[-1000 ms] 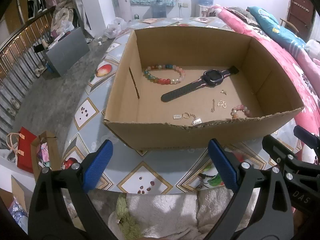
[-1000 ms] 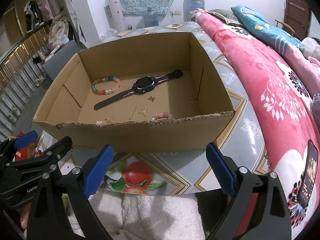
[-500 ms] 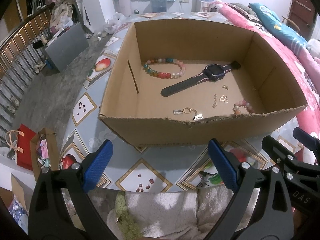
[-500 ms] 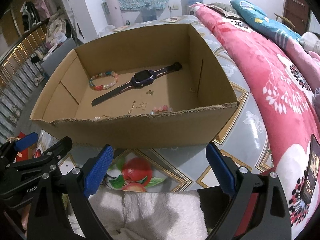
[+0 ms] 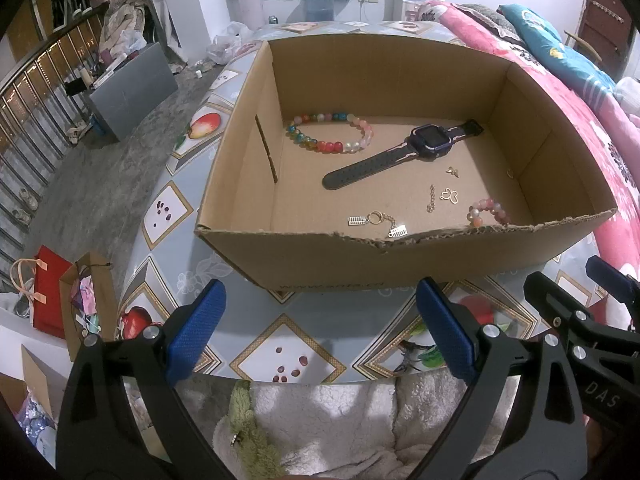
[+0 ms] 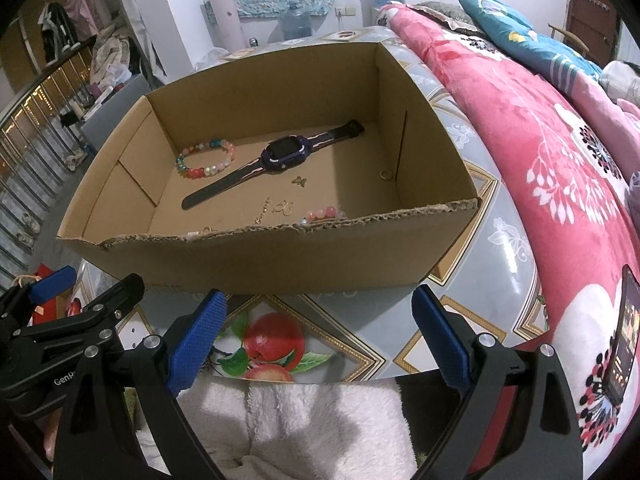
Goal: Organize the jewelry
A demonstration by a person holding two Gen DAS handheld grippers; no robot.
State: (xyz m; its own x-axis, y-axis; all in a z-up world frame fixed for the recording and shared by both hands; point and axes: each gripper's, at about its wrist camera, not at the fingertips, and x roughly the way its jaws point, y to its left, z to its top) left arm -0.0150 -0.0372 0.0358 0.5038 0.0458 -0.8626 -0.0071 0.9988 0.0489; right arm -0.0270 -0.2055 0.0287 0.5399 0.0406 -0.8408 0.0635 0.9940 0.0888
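Observation:
An open cardboard box [image 5: 400,258] [image 6: 280,256] stands on the table. Inside lie a colourful bead bracelet [image 5: 329,133] [image 6: 206,159], a dark smartwatch [image 5: 404,152] [image 6: 276,160], a small pink bead bracelet [image 5: 487,212] [image 6: 324,214], a gold ring with two tags [image 5: 376,221], a short gold chain [image 5: 431,198] [image 6: 262,210] and small gold charms [image 5: 450,196] [image 6: 299,180]. My left gripper [image 5: 318,332] is open and empty, in front of the box's near wall. My right gripper [image 6: 318,334] is open and empty beside it.
The table [image 5: 292,344] has a fruit-patterned cloth. A bed with a pink floral blanket [image 6: 552,152] runs along the right, with a phone [image 6: 622,342] on it. Bags [image 5: 52,300] and a railing [image 5: 28,112] are at the left. White fleece [image 6: 312,428] is below.
Both grippers have risen and tilted a little, so more of the box floor shows. The jewelry has not moved. Both stay open.

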